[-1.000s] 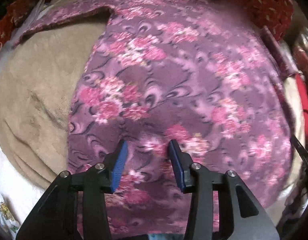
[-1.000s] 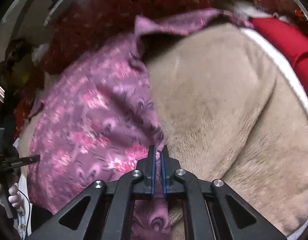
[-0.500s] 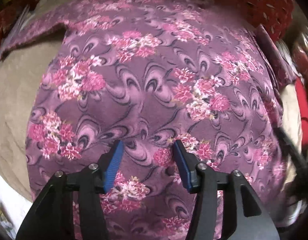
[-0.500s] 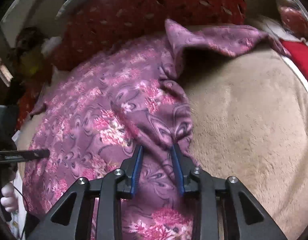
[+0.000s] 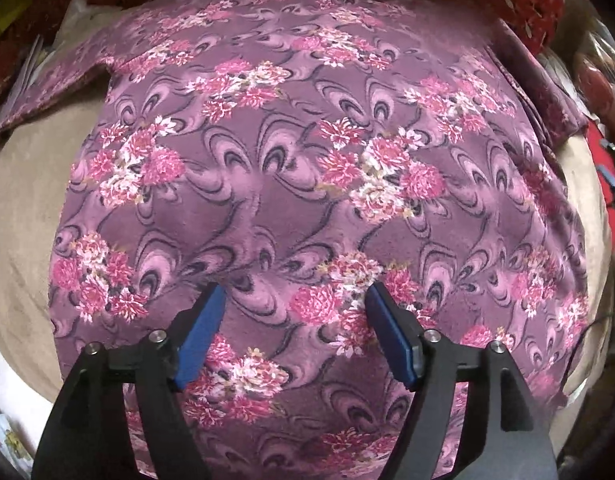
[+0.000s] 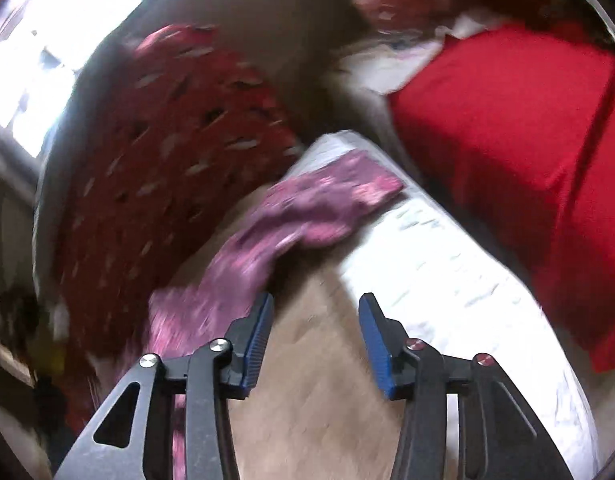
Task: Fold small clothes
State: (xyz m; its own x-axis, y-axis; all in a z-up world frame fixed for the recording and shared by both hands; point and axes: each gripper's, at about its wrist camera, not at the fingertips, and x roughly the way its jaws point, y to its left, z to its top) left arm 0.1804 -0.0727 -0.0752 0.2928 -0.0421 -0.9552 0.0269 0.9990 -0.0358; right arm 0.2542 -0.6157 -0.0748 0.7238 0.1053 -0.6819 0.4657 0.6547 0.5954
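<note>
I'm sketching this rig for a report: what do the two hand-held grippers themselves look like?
Both look alike. The left hand-held gripper and right hand-held gripper have matte black, angular linkage arms with triangular cut-outs, silver round pivot screws, and two flat blue finger pads, ribbed on the right one. No cables, sleeves or markings show.

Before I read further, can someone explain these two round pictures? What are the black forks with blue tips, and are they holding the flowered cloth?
The black forks are hand-held grippers, one in each of a person's hands, with a fisheye camera on each. One picture looks along the left gripper, the other along the right gripper. A purple flowered garment lies spread on a beige blanket; a red cushion lies beyond. Both sets of jaws stand open and hold nothing.
</note>
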